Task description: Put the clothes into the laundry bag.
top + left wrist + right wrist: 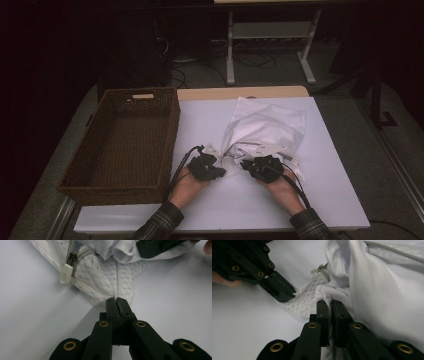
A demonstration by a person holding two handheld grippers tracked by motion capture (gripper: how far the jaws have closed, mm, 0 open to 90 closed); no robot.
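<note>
A white mesh laundry bag (265,125) lies on the white table top (240,200), with white cloth (374,290) bulging out of its mouth. In the left gripper view the left gripper (116,300) is shut on a corner of the mesh bag (105,277), just below the zipper and its white pull tab (66,273). In the right gripper view the right gripper (329,301) is shut on a fold of the white cloth beside the mesh corner (304,302). Both grippers, left (218,155) and right (247,161), sit at the bag's near edge, close together.
A large brown wicker basket (172,135) stands at the table's left, its inside bare. Behind the table stand white desk legs (230,50) and cables on a dark floor. The person's plaid sleeves (160,225) come in at the front edge.
</note>
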